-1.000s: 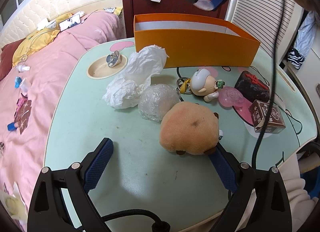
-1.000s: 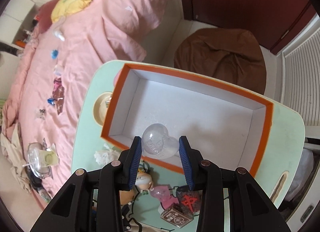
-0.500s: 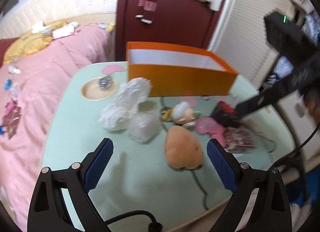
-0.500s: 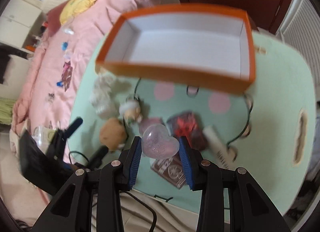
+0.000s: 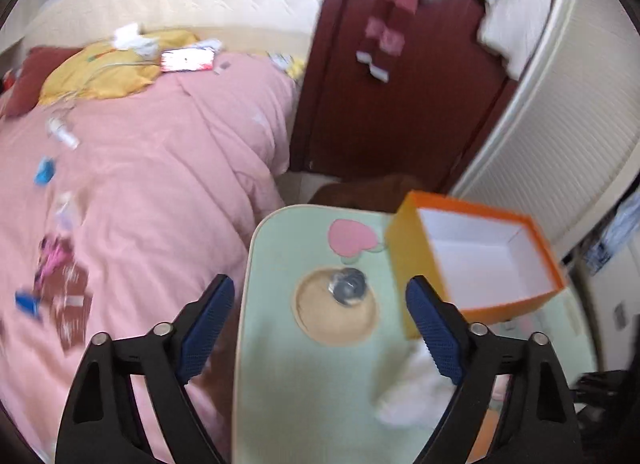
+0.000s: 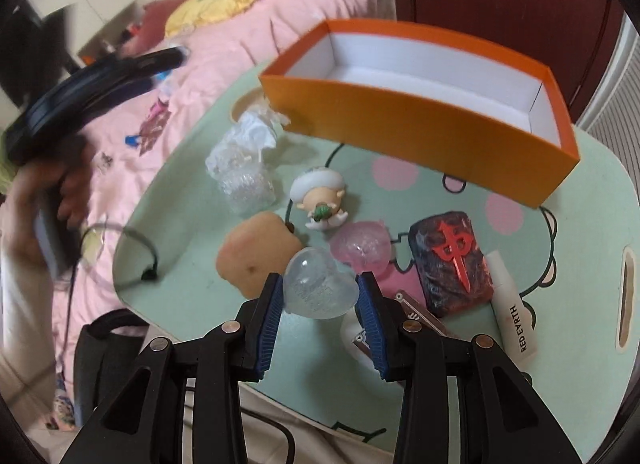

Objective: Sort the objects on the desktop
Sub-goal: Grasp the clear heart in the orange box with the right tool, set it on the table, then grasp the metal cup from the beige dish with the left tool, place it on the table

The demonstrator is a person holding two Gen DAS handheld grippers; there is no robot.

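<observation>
The right gripper clamps a clear heart-shaped piece between its blue pads, holding it above the near part of the pale green table. Behind the heart lie a tan plush toy, a pink translucent heart and a small figurine lying on its back, with a dark block bearing a red sword mark to the right and a white tube just beside that block. A clear plastic ball and crumpled white paper lie farther left. The orange box stands open and empty at the far side of the table. The left gripper hangs over the table's corner with its jaws closing and nothing between them; below it a round beige dish holds a small shiny object, beside the box's end. The picture from the left wrist is blurred. A pink bed stands next to the table.
</observation>
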